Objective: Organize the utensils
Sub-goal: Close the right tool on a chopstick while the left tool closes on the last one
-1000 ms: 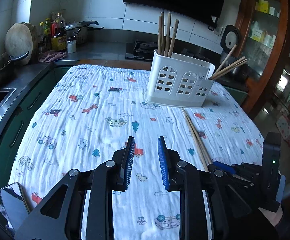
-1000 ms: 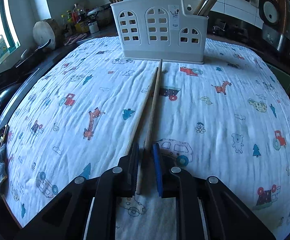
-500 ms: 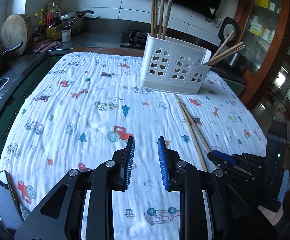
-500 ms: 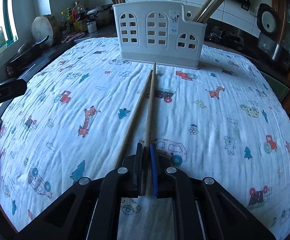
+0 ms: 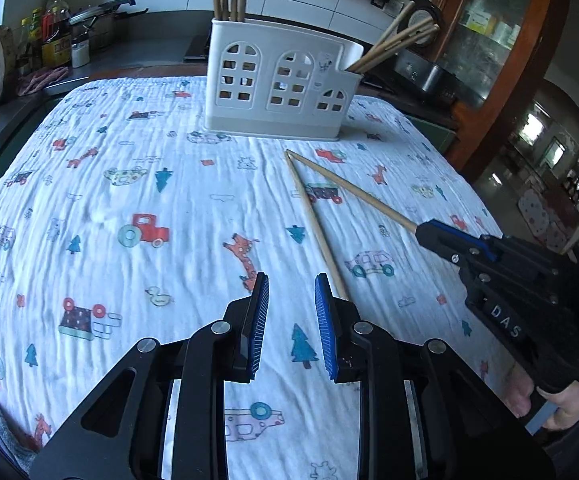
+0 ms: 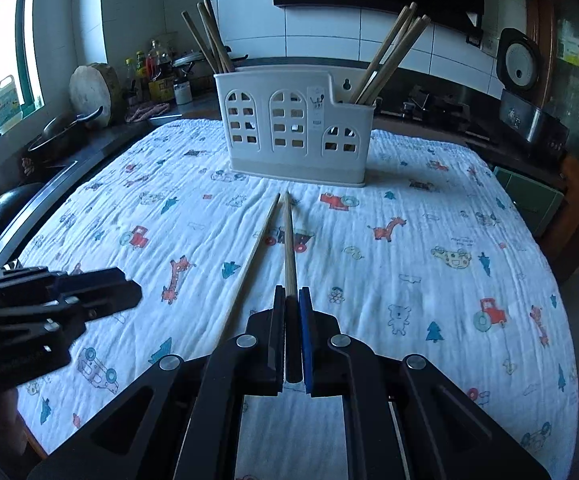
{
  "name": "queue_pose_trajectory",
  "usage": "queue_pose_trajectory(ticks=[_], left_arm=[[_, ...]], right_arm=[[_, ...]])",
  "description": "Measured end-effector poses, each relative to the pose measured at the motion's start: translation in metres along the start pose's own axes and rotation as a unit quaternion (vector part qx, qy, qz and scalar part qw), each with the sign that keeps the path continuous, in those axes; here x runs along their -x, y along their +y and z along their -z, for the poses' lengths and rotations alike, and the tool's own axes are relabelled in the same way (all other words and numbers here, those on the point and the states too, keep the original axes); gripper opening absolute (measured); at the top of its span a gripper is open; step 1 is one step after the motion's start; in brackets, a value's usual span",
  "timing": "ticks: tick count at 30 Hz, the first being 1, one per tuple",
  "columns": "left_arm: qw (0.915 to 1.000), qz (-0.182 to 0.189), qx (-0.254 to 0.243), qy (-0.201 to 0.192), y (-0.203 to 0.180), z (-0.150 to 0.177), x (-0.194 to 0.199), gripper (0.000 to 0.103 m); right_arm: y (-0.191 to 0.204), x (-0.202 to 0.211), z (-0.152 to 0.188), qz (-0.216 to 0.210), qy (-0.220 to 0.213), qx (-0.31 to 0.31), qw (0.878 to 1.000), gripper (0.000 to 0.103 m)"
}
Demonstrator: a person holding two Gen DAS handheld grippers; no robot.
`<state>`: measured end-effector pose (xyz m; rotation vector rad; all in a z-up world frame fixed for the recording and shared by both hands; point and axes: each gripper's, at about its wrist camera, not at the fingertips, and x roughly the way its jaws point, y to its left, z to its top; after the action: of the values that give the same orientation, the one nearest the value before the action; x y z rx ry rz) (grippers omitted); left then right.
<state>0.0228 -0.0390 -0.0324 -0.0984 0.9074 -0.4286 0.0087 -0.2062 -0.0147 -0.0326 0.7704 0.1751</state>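
Several wooden chopsticks already stand in the white plastic caddy [image 6: 295, 132]. Before it, the right gripper [image 6: 291, 300] fingers pinch one chopstick [image 6: 288, 240]; another [image 5: 315, 220] lies loose beside the narrow, empty left gripper [image 5: 289, 304].

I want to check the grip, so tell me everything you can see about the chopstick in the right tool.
The held chopstick is a thin, pale, wood-looking stick, straight and plain. The right tool is shut on its near end. It points ahead toward the white holder, its far tip stopping short of the holder's base. It lies close beside a second chopstick, their far tips almost meeting. Whether its tip rests on the cloth cannot be told.
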Motion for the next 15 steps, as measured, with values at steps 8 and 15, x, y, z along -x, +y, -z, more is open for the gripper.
queue_pose_trajectory(ticks=[8, 15], left_arm=[[0.9990, 0.021, -0.024, 0.032, -0.026, 0.004, -0.023, 0.024], [0.9981, 0.019, -0.028, 0.051, -0.037, 0.003, -0.041, 0.024]], right_arm=[[-0.011, 0.035, -0.015, 0.004, -0.043, 0.002, 0.999, 0.007], [-0.016, 0.050, -0.020, 0.003, -0.064, -0.002, 0.998, 0.007]])
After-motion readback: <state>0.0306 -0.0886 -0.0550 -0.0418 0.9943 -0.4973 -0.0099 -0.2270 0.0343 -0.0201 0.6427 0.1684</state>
